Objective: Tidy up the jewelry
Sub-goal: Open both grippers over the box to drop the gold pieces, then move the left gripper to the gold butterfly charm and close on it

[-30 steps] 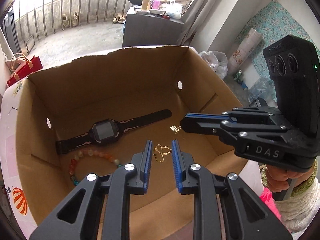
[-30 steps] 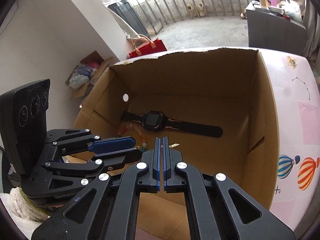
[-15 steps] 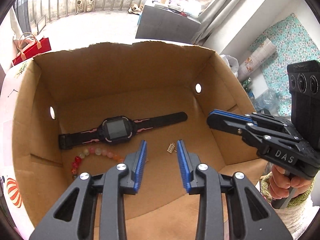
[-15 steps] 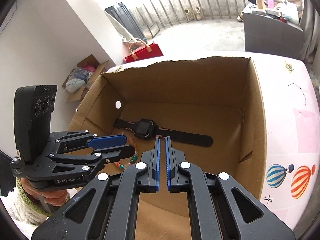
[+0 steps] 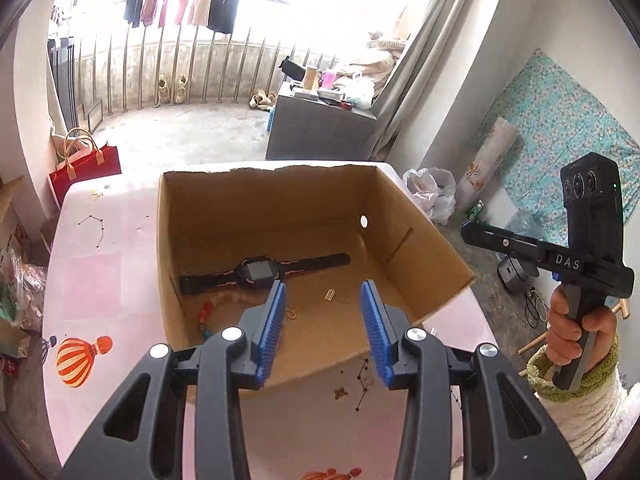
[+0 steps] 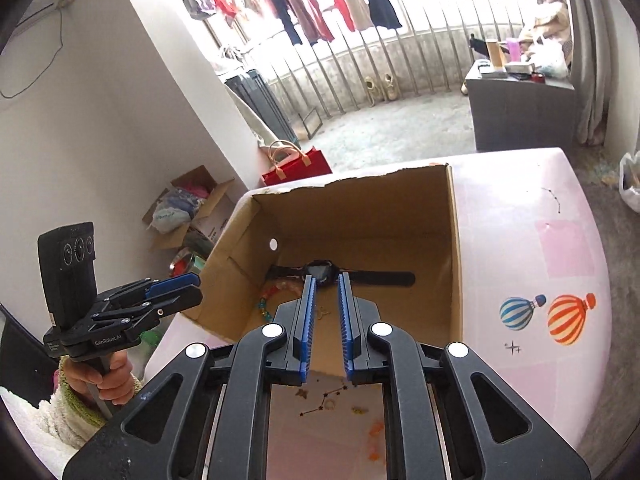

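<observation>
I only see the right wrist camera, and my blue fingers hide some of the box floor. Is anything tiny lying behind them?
Observer: Yes. The left wrist view shows a small gold charm on the floor of the cardboard box, on the near side of the watch.
Operator: Is my right gripper inside the box?
Observer: No. Seen from the left, the right gripper hangs outside the box's right wall, its jaws opening with nothing between them.
Operator: What's behind it?
Observer: A teal flowered cloth against the wall.
</observation>
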